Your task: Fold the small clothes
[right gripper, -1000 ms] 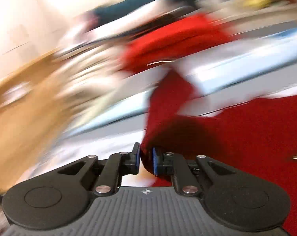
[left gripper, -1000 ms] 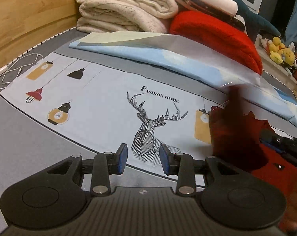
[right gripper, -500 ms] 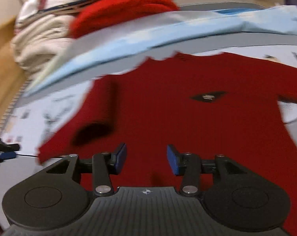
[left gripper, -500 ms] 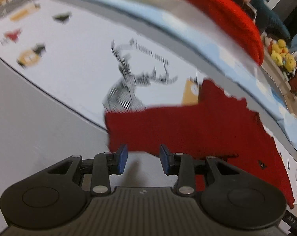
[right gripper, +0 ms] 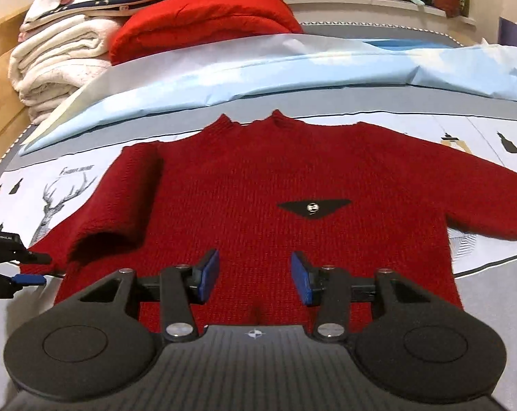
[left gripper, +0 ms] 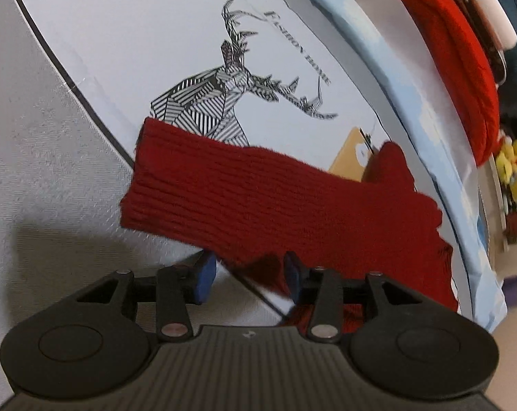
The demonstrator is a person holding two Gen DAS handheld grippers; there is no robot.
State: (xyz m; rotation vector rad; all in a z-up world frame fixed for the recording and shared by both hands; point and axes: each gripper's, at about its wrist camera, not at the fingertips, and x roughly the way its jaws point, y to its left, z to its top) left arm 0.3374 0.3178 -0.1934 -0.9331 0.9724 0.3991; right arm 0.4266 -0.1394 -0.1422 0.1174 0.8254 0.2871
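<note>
Change since the earlier frame: the sweater (right gripper: 258, 188), then bunched and dangling from the right gripper (right gripper: 255, 275), now lies spread flat, front up, on the printed bedsheet (right gripper: 481, 130). That gripper's jaws have opened and nothing is pinched between them. The left gripper (left gripper: 246, 275) has dropped lower and tilted toward the near sleeve (left gripper: 244, 191); its jaws have just widened.

Item: red knit sweater. Position: middle of the sheet, collar toward the folded blue cover (right gripper: 292, 68), hem nearest the right gripper. One sleeve lies doubled across the body; the other stretches outward. Laid flat, probably so folds fall square.

Right gripper: spread, empty, angled down over the hem.

Left gripper: spread, pads either side of the sleeve's lower edge, not pressing on it; posed, by judgement, to take that edge.
</note>
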